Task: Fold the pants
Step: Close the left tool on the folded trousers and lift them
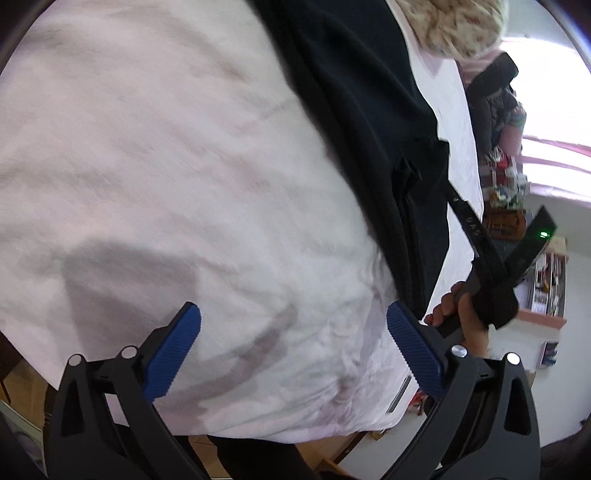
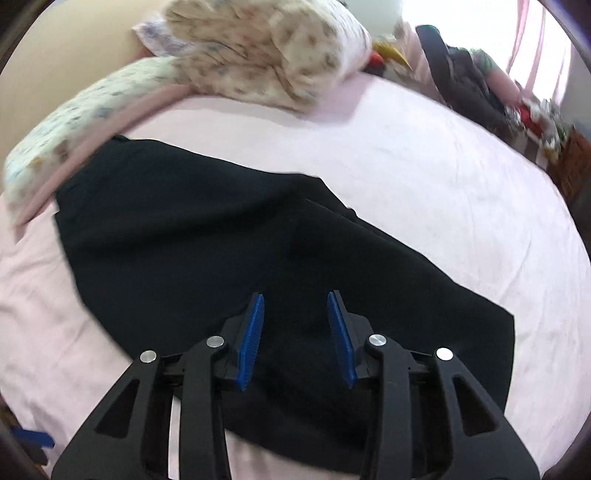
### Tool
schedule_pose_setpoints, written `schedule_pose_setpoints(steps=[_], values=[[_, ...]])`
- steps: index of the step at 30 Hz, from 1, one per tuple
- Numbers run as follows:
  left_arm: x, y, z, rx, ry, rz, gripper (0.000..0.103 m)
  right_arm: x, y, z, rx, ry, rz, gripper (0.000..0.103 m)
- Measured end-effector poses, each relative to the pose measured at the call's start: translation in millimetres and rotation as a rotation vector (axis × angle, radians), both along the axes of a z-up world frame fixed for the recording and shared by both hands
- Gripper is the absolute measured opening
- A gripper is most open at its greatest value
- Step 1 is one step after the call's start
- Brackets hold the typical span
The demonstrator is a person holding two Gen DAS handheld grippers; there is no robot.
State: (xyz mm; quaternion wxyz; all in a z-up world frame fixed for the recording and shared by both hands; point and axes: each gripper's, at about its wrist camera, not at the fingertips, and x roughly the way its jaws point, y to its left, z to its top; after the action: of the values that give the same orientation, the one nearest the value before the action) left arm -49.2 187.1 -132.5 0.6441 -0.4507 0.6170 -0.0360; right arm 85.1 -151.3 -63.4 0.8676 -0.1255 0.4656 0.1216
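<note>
In the left wrist view, the left hand-held gripper (image 1: pixel 293 343) hangs over a pale pink bed sheet (image 1: pixel 166 166) with its blue ribbed pads (image 1: pixel 173 354) spread wide and nothing between them, so it is open and empty; its shadow falls on the wrinkled sheet just beyond the left pad. To the right of that bare stretch, the black pants (image 1: pixel 354 92) run as a long dark strip from the top of the view down toward the right pad, lying flat on the bed. Further right, a person's hand (image 1: pixel 458 314) grips the black handle of the other tool, a green light (image 1: pixel 543 234) glowing on a dark bar above it; faint letters show on the black strap there but are too blurred to read. A floral pillow (image 1: pixel 450 26) sits at the top right edge, and cluttered shelves (image 1: pixel 546 280) stand beyond the bed. In the right wrist view, a floral blanket (image 2: pixel 55 140) lies at the left edge, touching the far end of the pants (image 2: pixel 221 229), which spread across the middle of the pink sheet (image 2: pixel 443 177). The right hand-held gripper (image 2: pixel 295 332) hovers over the near part of the dark fabric, its blue pads apart and holding nothing. A floral pillow (image 2: pixel 266 48) rests at the head of the bed, and dark clothing (image 2: pixel 465 81) is heaped at the far right
</note>
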Motion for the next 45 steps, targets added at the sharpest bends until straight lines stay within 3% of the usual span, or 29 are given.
schedule_pose_setpoints(steps=[3, 5, 9, 11, 13, 15, 17, 18, 20, 26, 36, 38, 41, 43, 45], values=[[0, 9, -1, -0.007, 0.004, 0.026, 0.101, -5, 21, -35, -0.090, 0.109, 0.110, 0.036], [2, 16, -1, -0.004, 0.003, 0.035, 0.101, -10, 34, -31, -0.164, 0.056, 0.167, 0.033], [12, 36, 2, -0.005, -0.023, 0.081, 0.101, -12, 21, -6, -0.065, -0.015, 0.085, 0.034], [23, 53, 3, -0.001, -0.047, 0.124, 0.101, -5, 28, -33, -0.081, 0.165, 0.132, 0.035], [36, 70, 4, -0.012, -0.071, 0.171, 0.101, -13, 36, -26, -0.131, 0.123, 0.179, 0.035], [53, 93, 3, -0.062, -0.100, 0.244, 0.101, -16, 29, -5, -0.071, 0.104, 0.145, 0.038], [72, 117, -2, -0.113, -0.118, 0.321, 0.101, -18, 13, 16, 0.026, 0.099, 0.068, 0.065], [84, 128, -5, -0.123, -0.119, 0.352, 0.101, -20, 2, 26, 0.095, 0.115, 0.019, 0.069], [103, 145, -8, -0.134, -0.132, 0.388, 0.101, -25, -9, 37, 0.183, 0.168, -0.025, 0.069], [138, 181, -25, -0.212, -0.148, 0.538, 0.101, -61, -13, 45, 0.230, 0.259, -0.038, 0.069], [159, 174, -41, -0.235, -0.117, 0.484, 0.099, -57, 13, 8, 0.272, 0.384, -0.007, 0.069], [159, 176, -42, -0.262, -0.146, 0.503, 0.089, -58, 15, 6, 0.272, 0.397, 0.001, 0.069], [163, 174, -42, -0.259, -0.156, 0.492, 0.067, -61, 13, 2, 0.372, 0.458, -0.007, 0.069], [164, 171, -40, -0.229, -0.162, 0.465, 0.043, -64, 12, 2, 0.409, 0.472, -0.015, 0.074], [158, 171, -44, -0.238, -0.191, 0.464, 0.040, -67, 15, 1, 0.416, 0.482, -0.015, 0.076]])
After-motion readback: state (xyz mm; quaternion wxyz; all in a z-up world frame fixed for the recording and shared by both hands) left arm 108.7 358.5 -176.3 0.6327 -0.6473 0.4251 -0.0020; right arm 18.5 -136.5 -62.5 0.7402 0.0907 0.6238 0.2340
